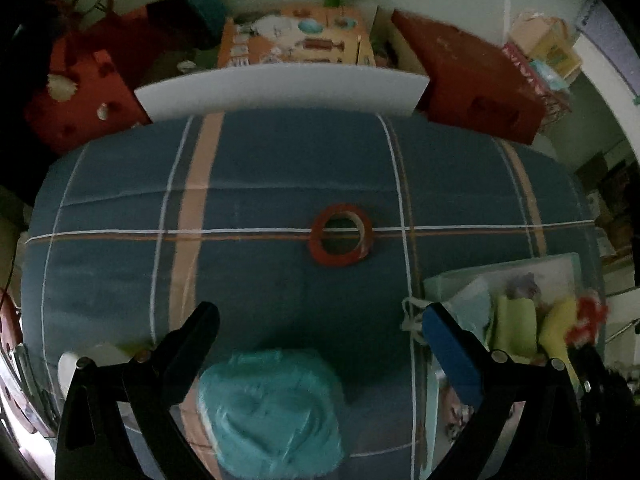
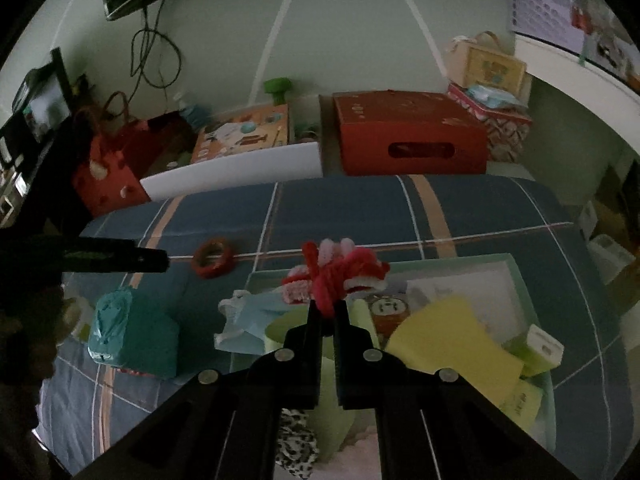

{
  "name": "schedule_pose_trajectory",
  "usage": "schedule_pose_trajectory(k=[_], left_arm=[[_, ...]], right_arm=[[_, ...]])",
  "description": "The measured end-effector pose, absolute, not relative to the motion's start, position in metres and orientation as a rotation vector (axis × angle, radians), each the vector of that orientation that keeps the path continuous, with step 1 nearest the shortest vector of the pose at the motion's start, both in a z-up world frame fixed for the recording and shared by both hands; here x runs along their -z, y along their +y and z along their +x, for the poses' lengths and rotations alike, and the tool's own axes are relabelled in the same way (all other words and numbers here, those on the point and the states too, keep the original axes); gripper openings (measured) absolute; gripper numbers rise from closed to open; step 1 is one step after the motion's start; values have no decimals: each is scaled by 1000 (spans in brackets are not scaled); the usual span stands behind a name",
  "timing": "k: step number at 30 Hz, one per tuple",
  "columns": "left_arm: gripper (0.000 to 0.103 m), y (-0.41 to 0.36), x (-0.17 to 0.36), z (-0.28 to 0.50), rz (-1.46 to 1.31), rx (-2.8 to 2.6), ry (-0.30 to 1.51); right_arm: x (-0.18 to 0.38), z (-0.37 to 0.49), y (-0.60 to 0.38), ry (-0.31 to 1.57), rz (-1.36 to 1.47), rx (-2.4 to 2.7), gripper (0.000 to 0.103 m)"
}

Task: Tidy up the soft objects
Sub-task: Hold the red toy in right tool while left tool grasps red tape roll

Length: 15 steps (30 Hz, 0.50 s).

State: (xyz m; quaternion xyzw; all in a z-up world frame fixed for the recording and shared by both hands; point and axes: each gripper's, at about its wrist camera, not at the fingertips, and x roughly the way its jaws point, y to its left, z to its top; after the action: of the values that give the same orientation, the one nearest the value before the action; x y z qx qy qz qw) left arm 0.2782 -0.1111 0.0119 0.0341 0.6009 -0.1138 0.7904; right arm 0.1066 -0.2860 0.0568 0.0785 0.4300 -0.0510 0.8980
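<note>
My right gripper (image 2: 328, 309) is shut on a red and white fuzzy item (image 2: 340, 274), held above the pale green box (image 2: 520, 258). The same fuzzy item (image 1: 588, 320) shows at the right edge of the left wrist view. My left gripper (image 1: 320, 318) stands open over the blue plaid bedspread (image 1: 280, 160), its pads touching nothing. A teal soft packet (image 1: 272, 412) lies on the spread below and between its fingers, untouched; the right wrist view shows this packet (image 2: 132, 332) at the left. The box holds a yellow cloth (image 2: 452, 340), a light green cloth (image 1: 516, 328) and other soft pieces.
A red tape ring (image 1: 340, 236) lies mid-bedspread. Beyond the far edge stand a white board (image 1: 280, 88), red boxes (image 2: 412, 140) and a picture box (image 1: 296, 36). A spotted cloth (image 2: 296, 448) lies near the box's front.
</note>
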Motion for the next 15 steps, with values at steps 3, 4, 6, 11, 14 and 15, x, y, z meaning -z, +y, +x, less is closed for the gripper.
schedule_pose_trajectory(k=[3, 4, 6, 11, 14, 15], left_arm=[[101, -121, -1, 293, 58, 235, 1341], [101, -125, 2, 298, 51, 230, 1355], [101, -132, 8, 305, 64, 213, 1364], [90, -142, 31, 321, 84, 169, 1412], [88, -146, 43, 329, 98, 147, 1431], [87, -147, 47, 331, 106, 140, 1436]], right_arm=[[-54, 108, -291, 894, 179, 106, 5], [-53, 108, -293, 895, 185, 108, 5], [-52, 108, -297, 898, 198, 113, 5], [-49, 105, -305, 903, 216, 130, 5], [-48, 105, -309, 905, 225, 137, 5], [-48, 105, -310, 905, 229, 137, 5]])
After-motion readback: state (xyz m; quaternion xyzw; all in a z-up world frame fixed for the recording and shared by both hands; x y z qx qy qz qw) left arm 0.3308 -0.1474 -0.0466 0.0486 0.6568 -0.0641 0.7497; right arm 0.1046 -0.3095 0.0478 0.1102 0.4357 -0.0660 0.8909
